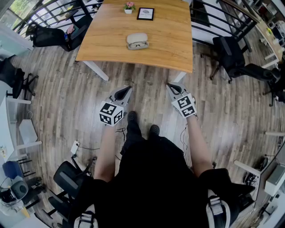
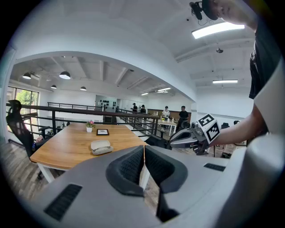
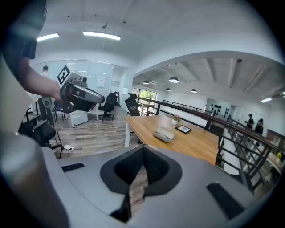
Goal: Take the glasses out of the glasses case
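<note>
The glasses case (image 1: 137, 41) is sitting on the wooden table (image 1: 107, 44), well apart from the left gripper (image 1: 128, 88) and right gripper (image 1: 169, 85), both hanging empty with jaws squeezed together, so poking it like that might be pushing it away.

An open-plan office: black swivel chairs (image 1: 229, 51) stand near a long wooden surface (image 1: 169, 44) on plank flooring (image 1: 62, 107), black railings (image 2: 67, 108) run behind it, strip lights (image 3: 101, 35) line the white ceiling, and people (image 2: 182, 114) stand far off.

Open floor (image 1: 147, 82) before table (image 1: 171, 44); plant (image 1: 129, 6), frame (image 1: 145, 14) behind glasses case (image 1: 137, 41).
</note>
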